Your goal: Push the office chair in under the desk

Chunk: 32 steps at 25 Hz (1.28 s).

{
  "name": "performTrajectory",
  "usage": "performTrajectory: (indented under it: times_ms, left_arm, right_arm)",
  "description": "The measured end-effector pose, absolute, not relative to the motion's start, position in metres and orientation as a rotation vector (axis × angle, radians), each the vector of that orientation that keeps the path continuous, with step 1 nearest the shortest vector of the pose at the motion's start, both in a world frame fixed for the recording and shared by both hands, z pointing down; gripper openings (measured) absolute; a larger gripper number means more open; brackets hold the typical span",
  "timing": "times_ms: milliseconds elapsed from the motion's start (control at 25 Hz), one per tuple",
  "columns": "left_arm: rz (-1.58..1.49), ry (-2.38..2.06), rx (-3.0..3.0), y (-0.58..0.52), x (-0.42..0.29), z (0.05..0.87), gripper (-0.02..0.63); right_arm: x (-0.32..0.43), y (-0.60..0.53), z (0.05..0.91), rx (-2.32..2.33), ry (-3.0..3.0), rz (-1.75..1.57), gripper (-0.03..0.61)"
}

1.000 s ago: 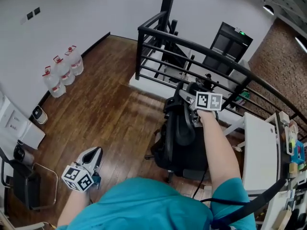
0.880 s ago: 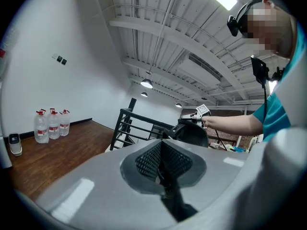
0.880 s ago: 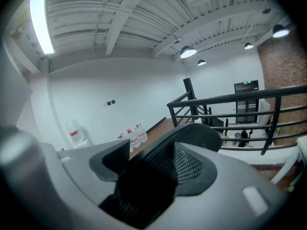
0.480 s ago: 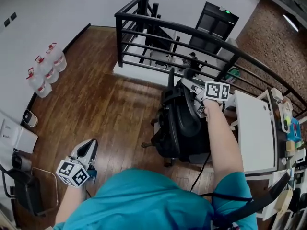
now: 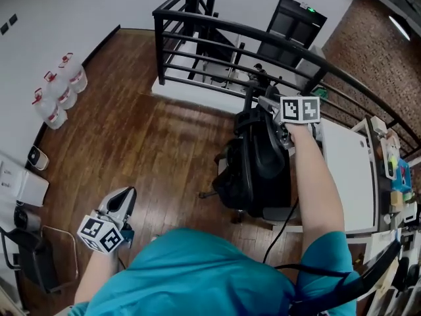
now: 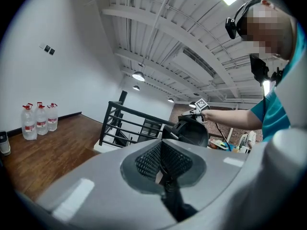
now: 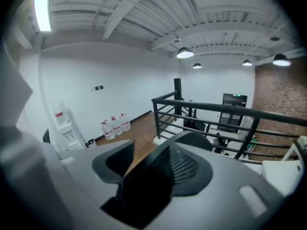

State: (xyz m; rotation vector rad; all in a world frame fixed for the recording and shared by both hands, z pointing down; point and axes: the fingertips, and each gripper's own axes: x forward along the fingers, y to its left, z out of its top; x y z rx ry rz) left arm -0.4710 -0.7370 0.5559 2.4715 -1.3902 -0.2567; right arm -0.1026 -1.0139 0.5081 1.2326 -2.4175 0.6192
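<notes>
Fingers on the right gripper (image 5: 265,103) have just been closing round the office chair (image 5: 258,166) back, not clamped yet, while the left gripper (image 5: 126,197) is pinched together, empty.

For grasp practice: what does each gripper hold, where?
Left gripper: nothing. Right gripper: jaws, just closing, straddle the office chair at its backrest top; not clamped yet.

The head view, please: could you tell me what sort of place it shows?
Probably an office, perhaps on a mezzanine: a black chair stands beside a white desk, a railing edges the wooden floor, and water bottles line the wall.
</notes>
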Motion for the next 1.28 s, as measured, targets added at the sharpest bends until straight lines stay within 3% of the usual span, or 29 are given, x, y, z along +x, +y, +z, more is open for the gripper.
performTrajectory:
  times_ms: [40,80,160,840,1280]
  left_arm:
    - [-0.26,-1.389,2.468,-0.739,-0.473,0.557,0.084]
    - [-0.262,-1.388,2.463,-0.743,-0.474,0.557,0.084]
    - [-0.261,-1.385,2.456,-0.753,-0.473,0.557,0.084]
    - [-0.247,-1.351,2.442,-0.786,-0.468,0.555,0.084]
    - [-0.24,-1.425,2.384,-0.778,-0.419,0.554,0.084]
  right_arm:
    - [-0.106,-1.014,0.507,1.211,-2.408,0.624,0.273]
    - [-0.107,-1.017,0.506,1.203,-2.392,0.623,0.302]
    - [-0.1,-1.026,0.509,1.216,-2.324,0.58,0.261]
    - [-0.037,-1.054,0.517,1.264,-2.323,0.82,0.267]
    - [0.066,-1.072,0.52,1.399,-2.325,1.141,0.282]
